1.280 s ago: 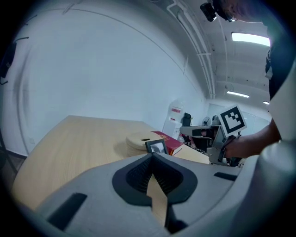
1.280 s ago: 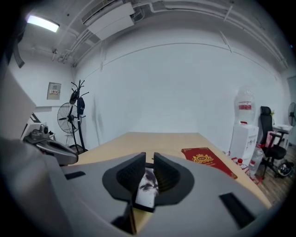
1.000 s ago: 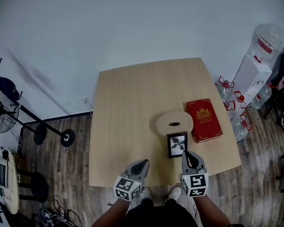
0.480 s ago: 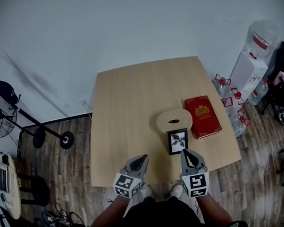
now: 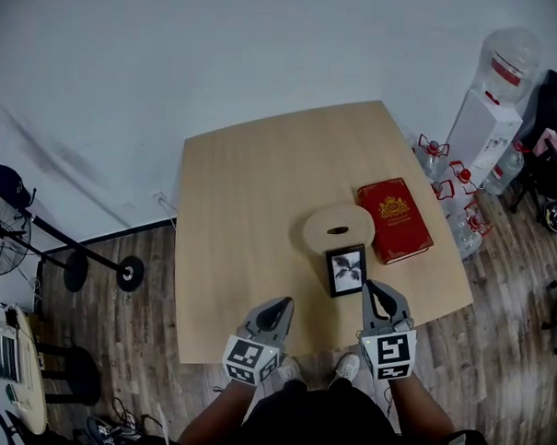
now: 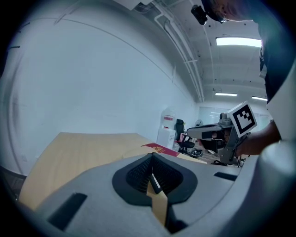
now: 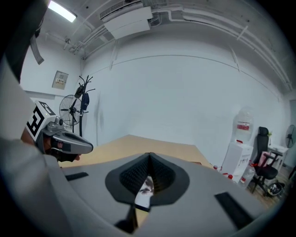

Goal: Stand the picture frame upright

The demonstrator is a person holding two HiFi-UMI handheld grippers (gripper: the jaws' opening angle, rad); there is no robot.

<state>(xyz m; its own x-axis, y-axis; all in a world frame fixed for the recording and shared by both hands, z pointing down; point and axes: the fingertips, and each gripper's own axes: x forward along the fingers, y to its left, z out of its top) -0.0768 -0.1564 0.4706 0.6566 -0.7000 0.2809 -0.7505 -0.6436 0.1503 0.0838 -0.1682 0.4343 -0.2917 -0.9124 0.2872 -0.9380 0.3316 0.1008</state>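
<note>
The picture frame (image 5: 346, 270) is small and black with a dark leaf print. It lies flat and face up on the wooden table (image 5: 251, 207), near the front edge. My right gripper (image 5: 372, 287) is shut and empty, with its tip just off the frame's near right corner. In the right gripper view the frame (image 7: 144, 190) shows below the closed jaws of the right gripper (image 7: 149, 156). My left gripper (image 5: 284, 304) hovers shut and empty over the front edge, well left of the frame. The left gripper's (image 6: 151, 157) jaws meet at the tip.
A round wooden board with a slot (image 5: 340, 229) touches the frame's far edge. A red book (image 5: 395, 219) lies to the board's right. A water dispenser (image 5: 490, 116) and bottles (image 5: 446, 178) stand on the floor to the right. A fan stand (image 5: 74, 254) is on the left.
The head view has shifted a little. My right gripper has edged forward along the frame's right side. The frame and the left gripper have stayed put.
</note>
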